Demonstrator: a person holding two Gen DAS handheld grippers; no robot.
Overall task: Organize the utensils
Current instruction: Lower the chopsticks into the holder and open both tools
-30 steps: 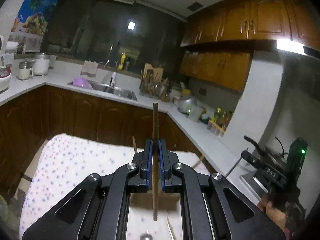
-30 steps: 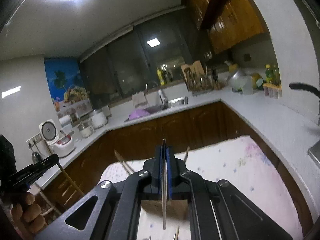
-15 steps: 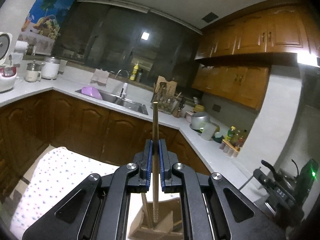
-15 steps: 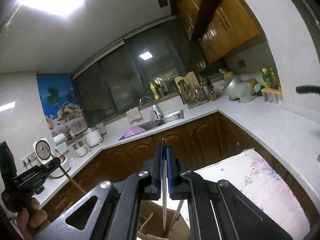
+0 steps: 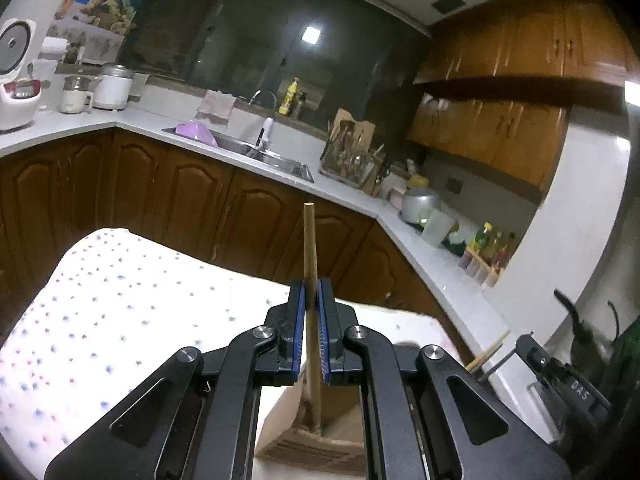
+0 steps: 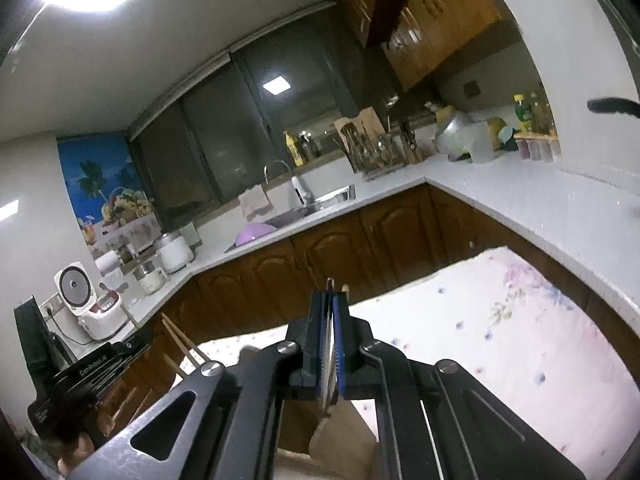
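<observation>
Your left gripper (image 5: 311, 332) pinches a wooden chopstick (image 5: 309, 248), your right gripper (image 6: 330, 344) a thin metal utensil (image 6: 329, 285); both sit over the cardboard box (image 5: 316, 440), neither dropped yet.

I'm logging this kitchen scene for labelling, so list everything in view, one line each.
Chopstick: one, wooden, upright in the left gripper's jaws.
Metal utensil: one, thin, in the right gripper's jaws; type unclear.
Cardboard box: one, brown, on the table below both grippers.
Tablecloth: one, white with dots, over the table.
Basin: one, purple, in the sink.
Rice cooker: one, white, left counter.
Yellow bottle: one, behind the sink.
Utensil rack: one, counter corner.
Left gripper: black, blue pads, shut.
Right gripper: same, shut.
</observation>
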